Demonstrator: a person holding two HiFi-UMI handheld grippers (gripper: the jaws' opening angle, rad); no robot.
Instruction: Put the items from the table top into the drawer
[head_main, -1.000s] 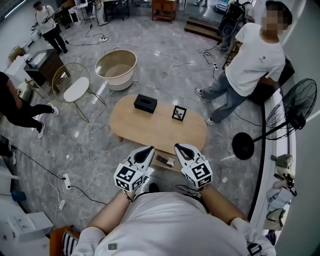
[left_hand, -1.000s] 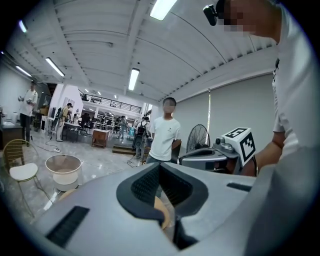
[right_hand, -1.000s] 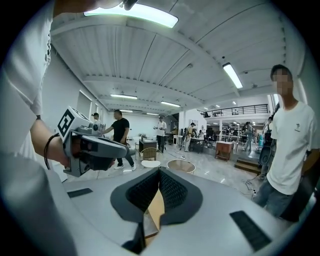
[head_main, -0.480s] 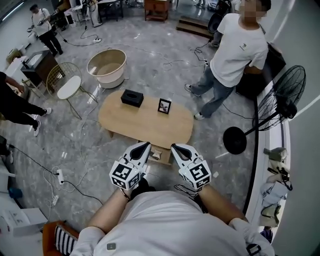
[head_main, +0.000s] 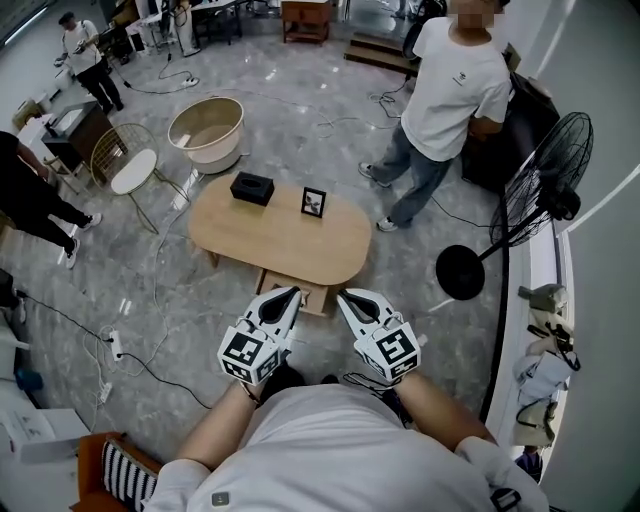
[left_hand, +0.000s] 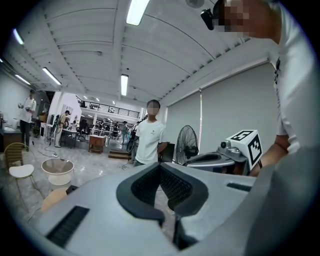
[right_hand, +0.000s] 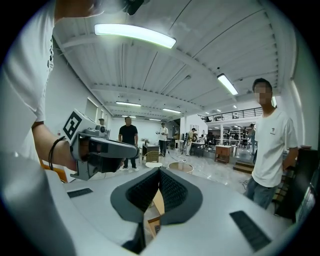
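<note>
A light wooden oval table (head_main: 280, 245) stands some way in front of me. On it sit a black box (head_main: 252, 187) and a small picture frame (head_main: 313, 202). An open drawer (head_main: 296, 290) juts out under the table's near edge, with small items inside. My left gripper (head_main: 290, 293) and right gripper (head_main: 345, 295) are held side by side close to my body, short of the table, both shut and empty. In the left gripper view the left gripper (left_hand: 160, 166) has its pads together. The right gripper (right_hand: 159, 171) looks the same in the right gripper view.
A person in a white shirt (head_main: 440, 110) stands beyond the table at the right, beside a black standing fan (head_main: 540, 170). A round tub (head_main: 207, 128) and a wire chair (head_main: 132, 170) are at the far left. Cables and a power strip (head_main: 110, 345) lie on the floor at left.
The table and drawer have drawn away, up the head view, as I back off. Both grippers stay shut and empty, side by side.
</note>
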